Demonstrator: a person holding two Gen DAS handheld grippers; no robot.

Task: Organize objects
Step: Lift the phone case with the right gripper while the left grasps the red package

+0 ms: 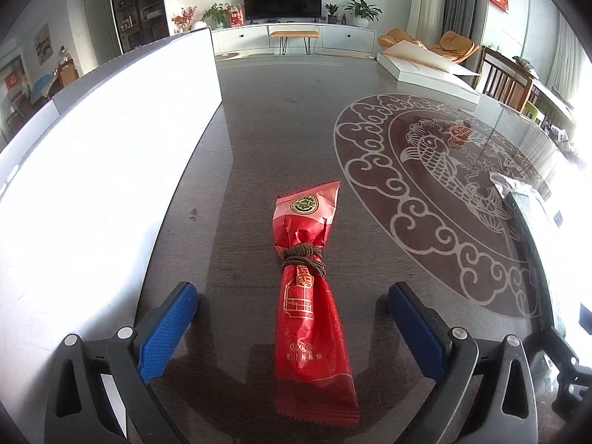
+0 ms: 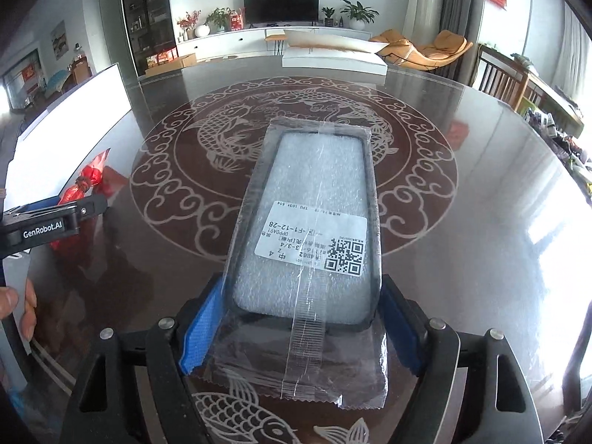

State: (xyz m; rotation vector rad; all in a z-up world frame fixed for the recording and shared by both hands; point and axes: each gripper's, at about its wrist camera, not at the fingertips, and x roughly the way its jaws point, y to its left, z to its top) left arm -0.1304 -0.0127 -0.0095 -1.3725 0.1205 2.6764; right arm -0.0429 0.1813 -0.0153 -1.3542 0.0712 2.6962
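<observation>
Left wrist: left tongs [image 1: 292,318] wide apart, astride red packet [image 1: 312,296] flat on counter [image 1: 259,118], pads clear. Right wrist: right tongs [image 2: 301,327] clamping bagged phone case [image 2: 314,229] over counter's fish medallion.

Red snack packet [image 1: 312,307] with gold print and a gold-black round emblem, bound by brown cord [image 1: 303,259]. Dark brown glossy table [image 2: 481,222] with pale carp and cloud-scroll roundel. Clear-wrapped black-rimmed phone case [image 2: 314,229] with white foam and white QR label. Blue pads [image 1: 166,333] on black grippers.
</observation>
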